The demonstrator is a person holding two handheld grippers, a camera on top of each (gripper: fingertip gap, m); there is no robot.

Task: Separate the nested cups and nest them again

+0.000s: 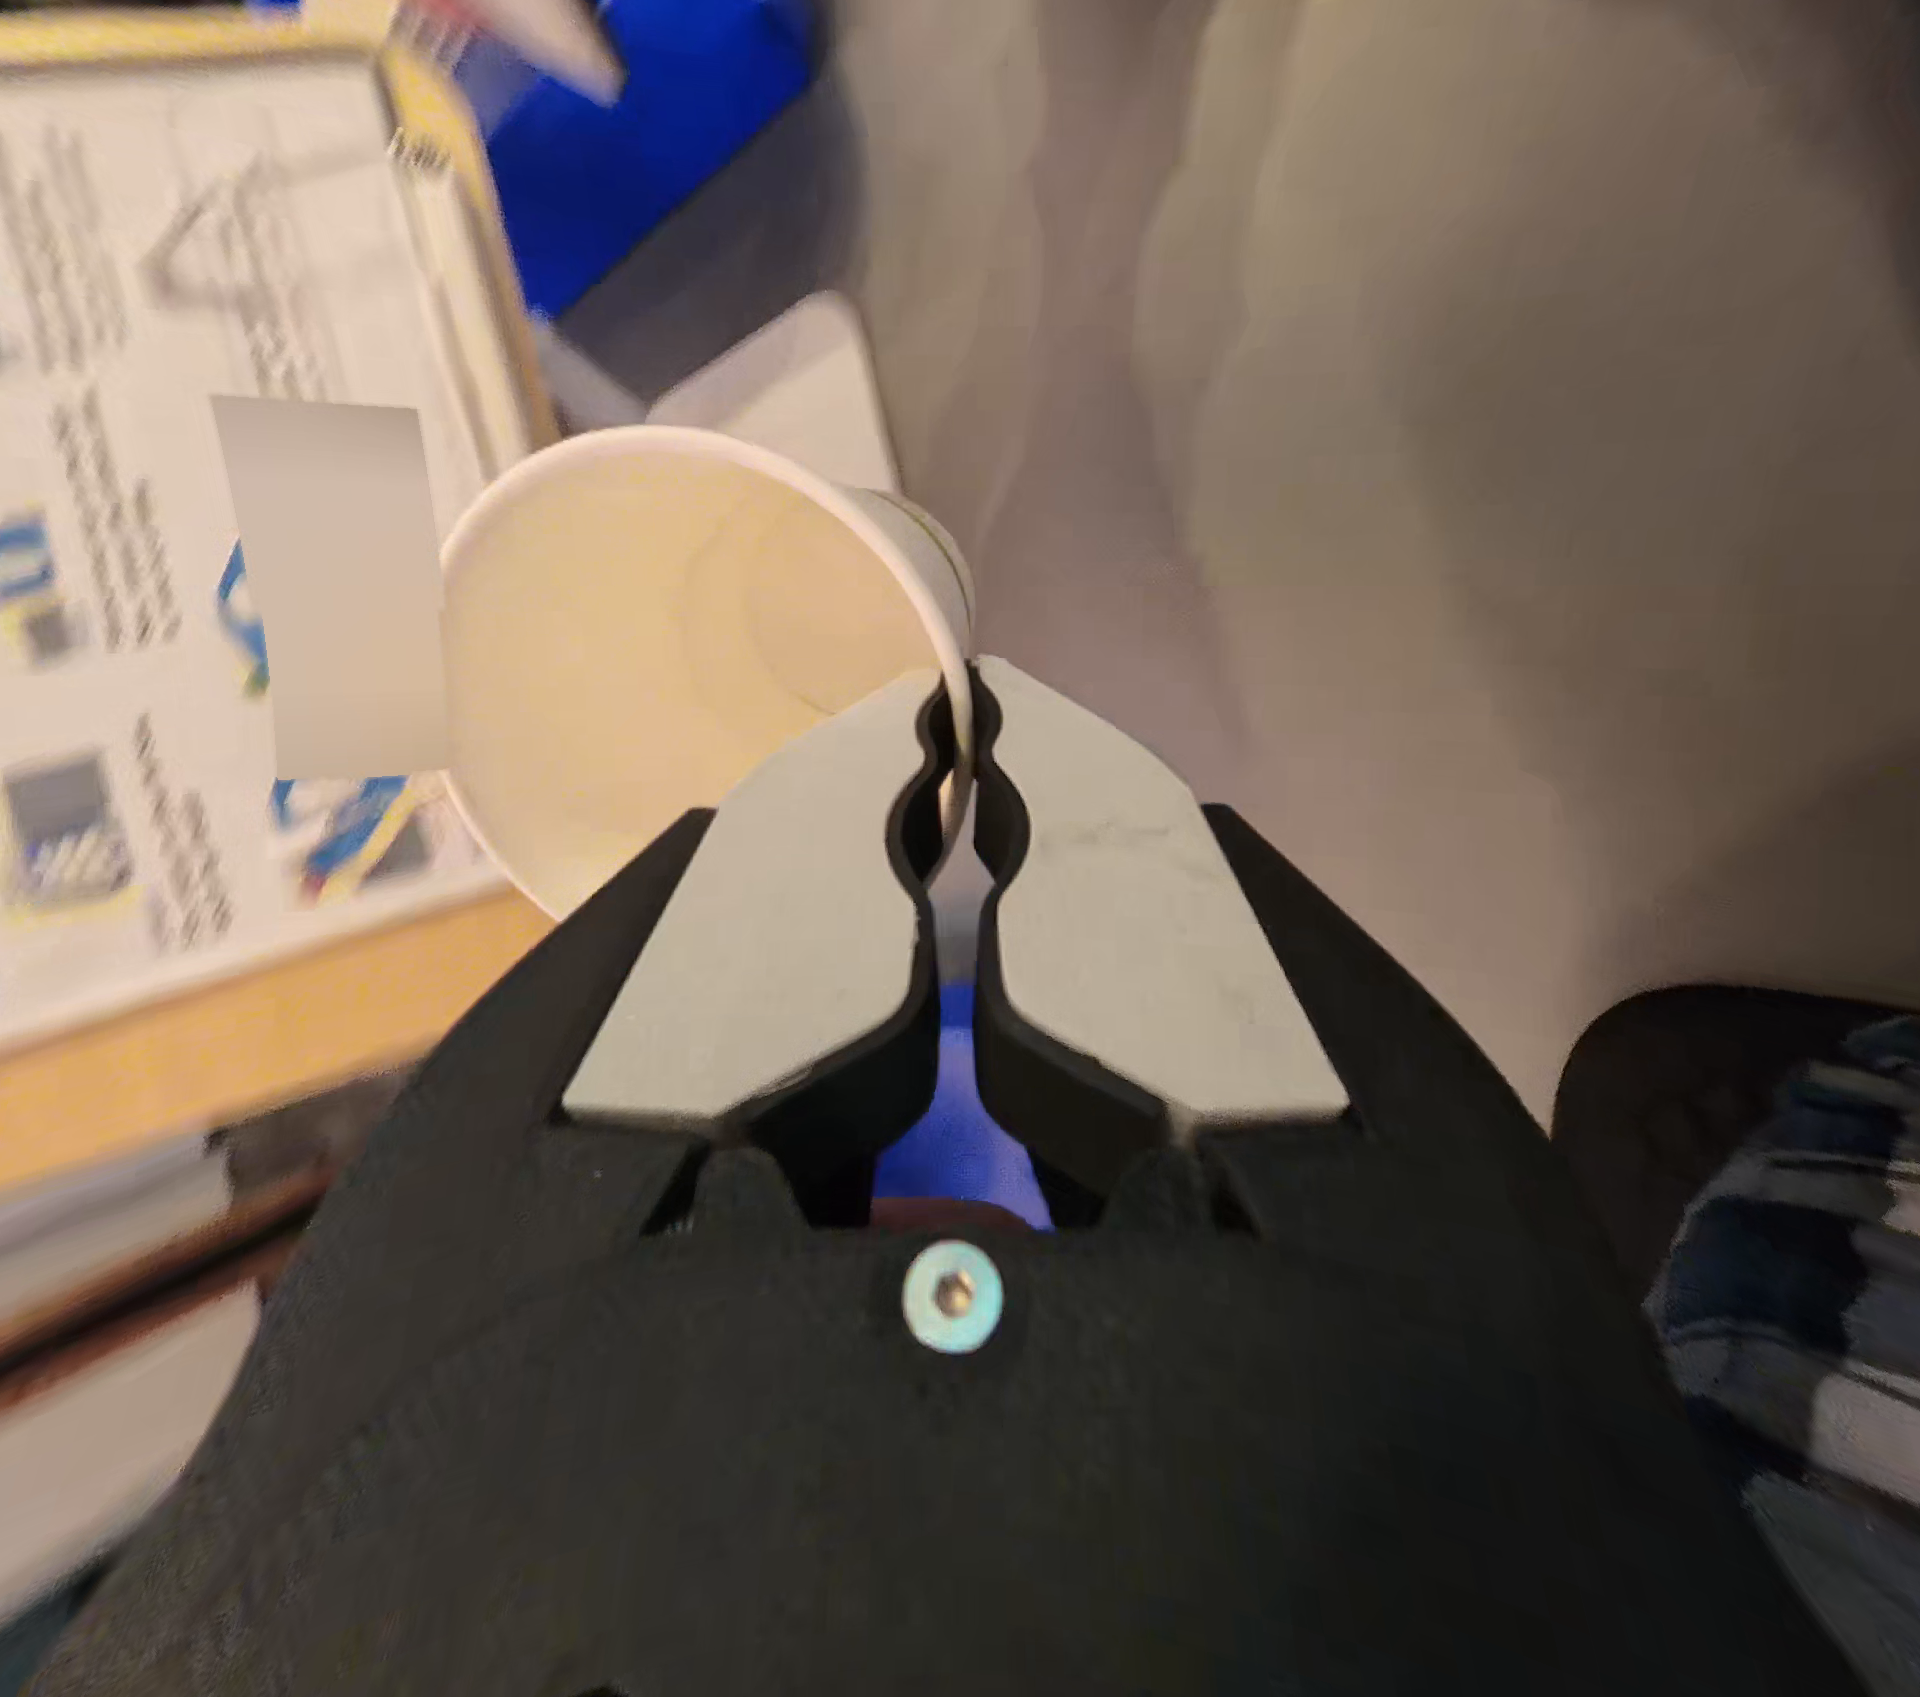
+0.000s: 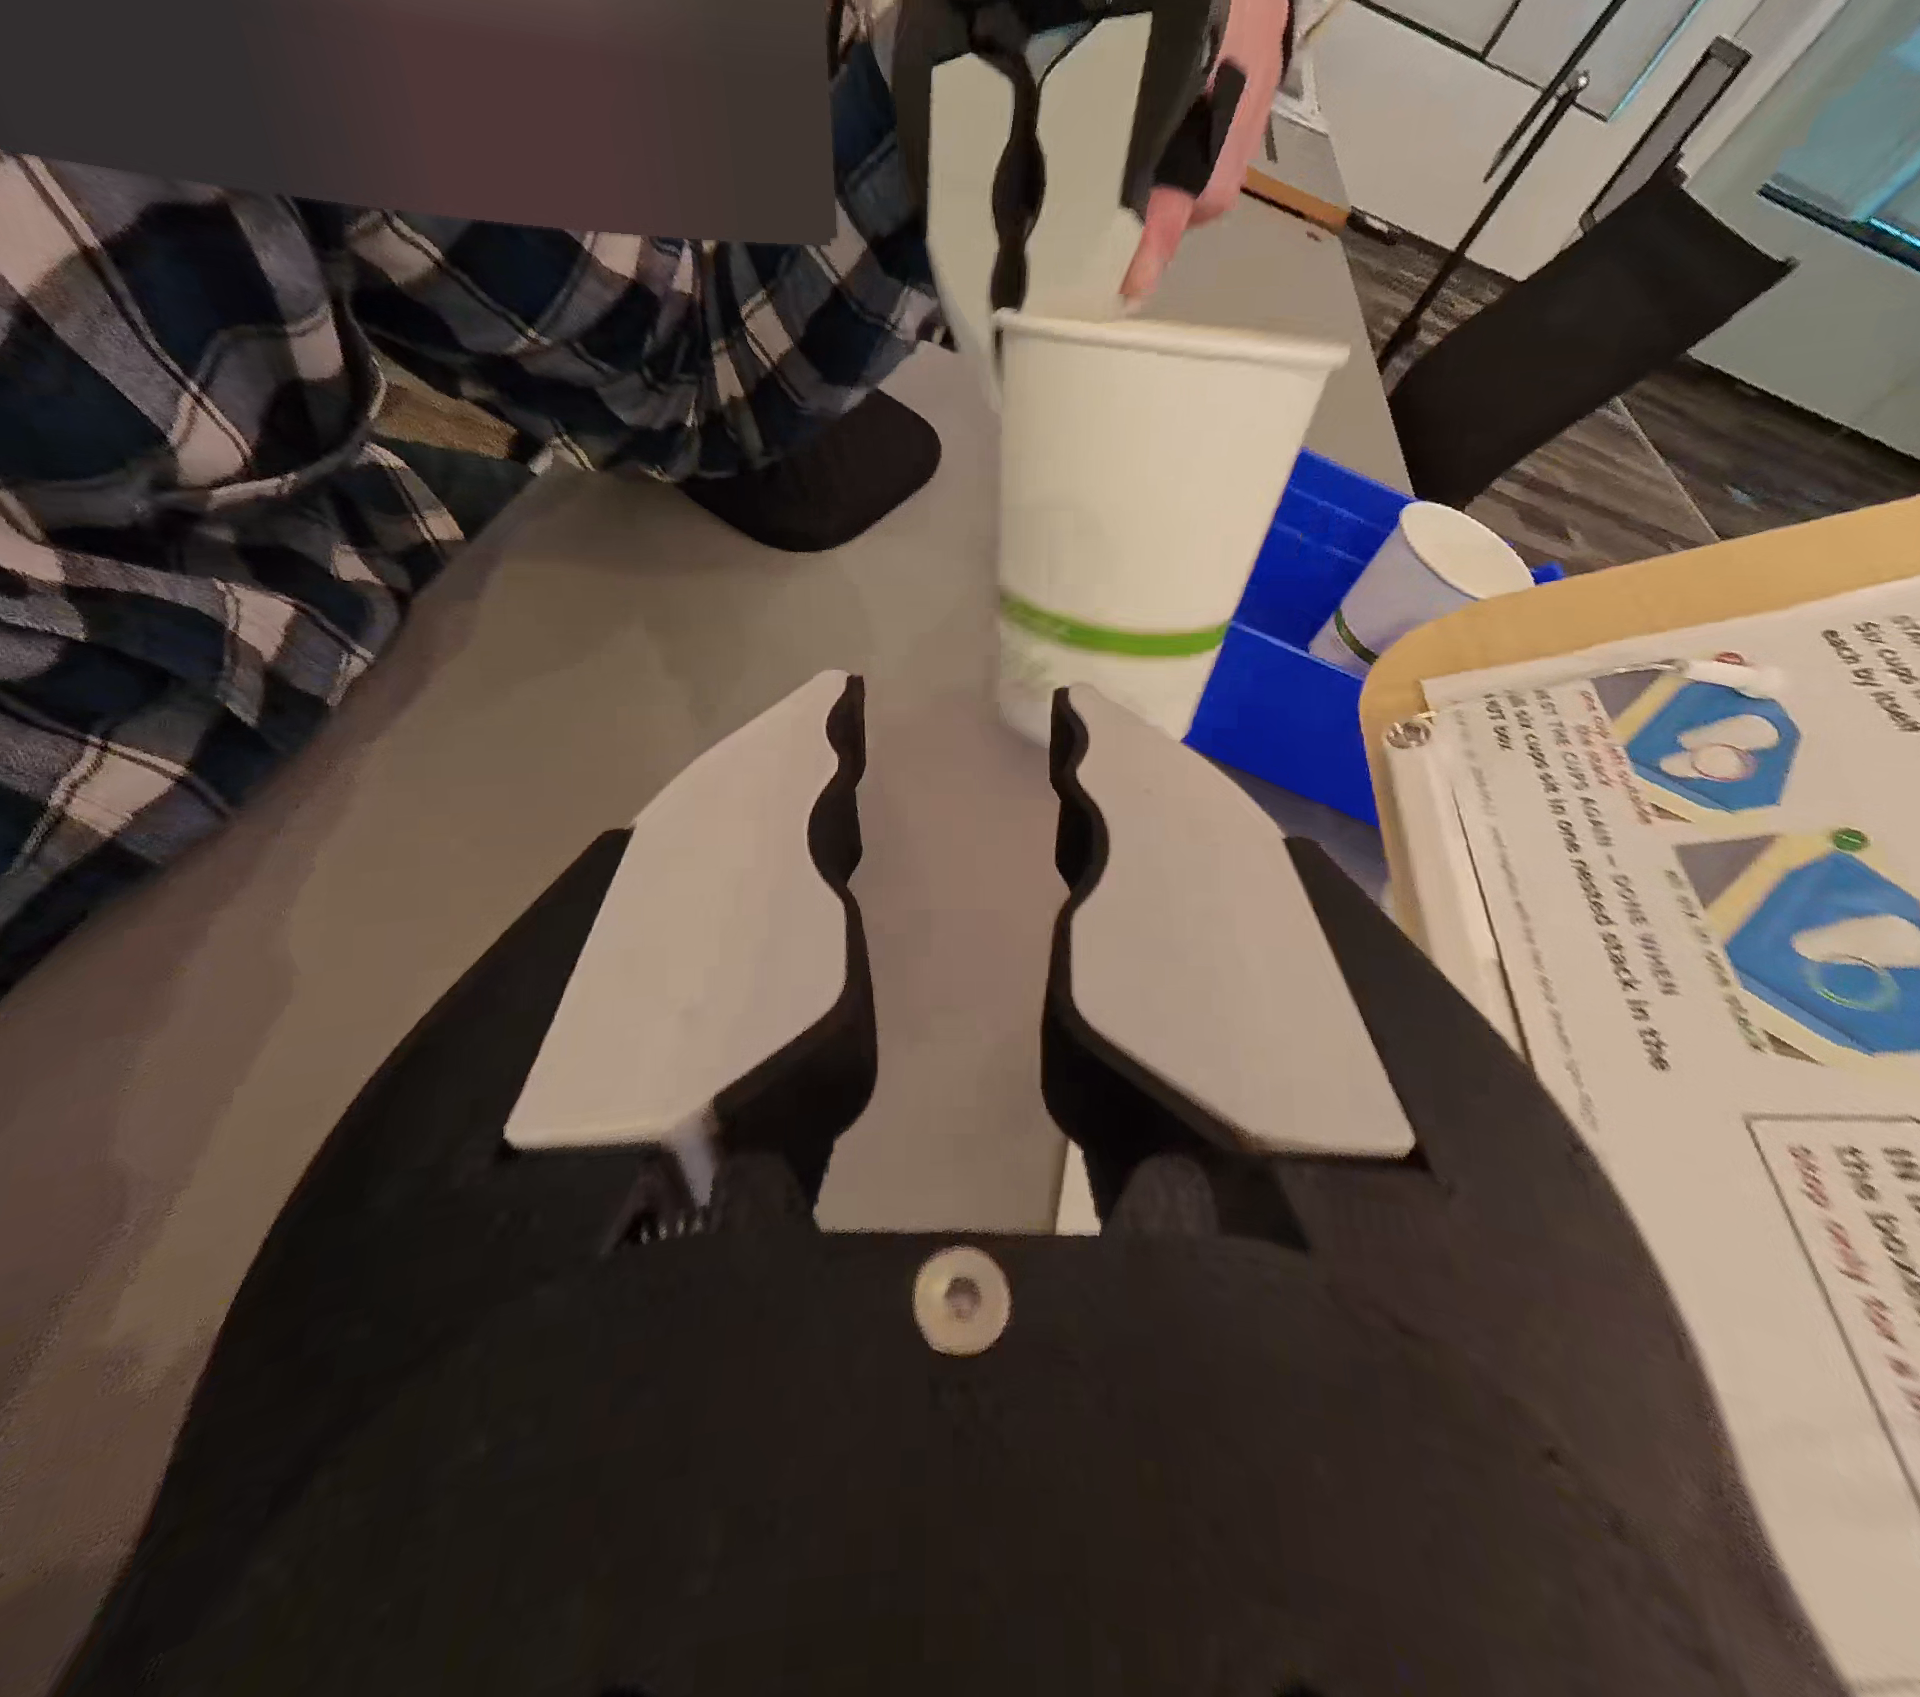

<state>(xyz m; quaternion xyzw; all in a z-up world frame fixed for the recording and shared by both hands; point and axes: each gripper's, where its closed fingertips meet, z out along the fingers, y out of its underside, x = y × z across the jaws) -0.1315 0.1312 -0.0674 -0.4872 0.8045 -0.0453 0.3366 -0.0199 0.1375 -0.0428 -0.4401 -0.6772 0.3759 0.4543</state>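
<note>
Grey desk is carrying a blue bin w/ a spare paper cup lying inside. Just left of the bin, the left gripper is pinching the rim of a white green-banded paper cup, jaws clamped on the wall. Right gripper is hovering near that cup, jaws wide, nothing between.

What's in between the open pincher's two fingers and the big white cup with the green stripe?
Only bare grey table, as the right wrist view shows. The right gripper is open and empty, and the cup hangs just beyond its tips, pinched at the rim by the left gripper.
</note>
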